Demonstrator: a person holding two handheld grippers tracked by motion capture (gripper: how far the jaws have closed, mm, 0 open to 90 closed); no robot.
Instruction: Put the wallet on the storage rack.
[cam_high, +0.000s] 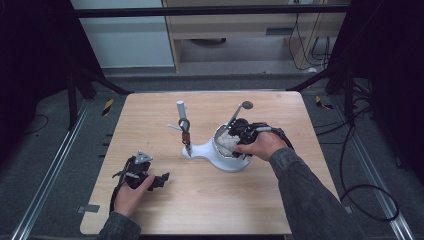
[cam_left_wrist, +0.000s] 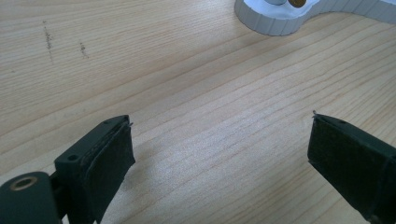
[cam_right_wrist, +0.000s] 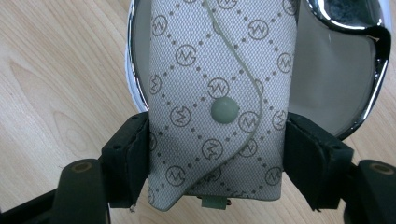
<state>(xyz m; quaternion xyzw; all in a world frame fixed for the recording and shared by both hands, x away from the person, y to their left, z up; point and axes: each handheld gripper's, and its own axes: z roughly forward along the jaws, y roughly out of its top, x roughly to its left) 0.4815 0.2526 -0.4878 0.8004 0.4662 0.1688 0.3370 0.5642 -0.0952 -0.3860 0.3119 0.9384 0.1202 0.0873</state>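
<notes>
Pouch (cam_right_wrist: 219, 107) pinched by right gripper (cam_right_wrist: 217, 158) over bowl (cam_right_wrist: 327, 88)

My high view looks forward and down from above the near edge of the wooden table (cam_high: 210, 200), taking in the whole top and the floor beyond. My left gripper view rides low, facing across bare wood toward the white stand (cam_left_wrist: 280, 21), whose rounded foot sits at its top edge. My right gripper view sits very close, looking along its jaws at a patterned pouch (cam_right_wrist: 219, 93) over the stand's bowl (cam_right_wrist: 327, 84). The high view shares the stand (cam_high: 220, 155) with both gripper views.
</notes>
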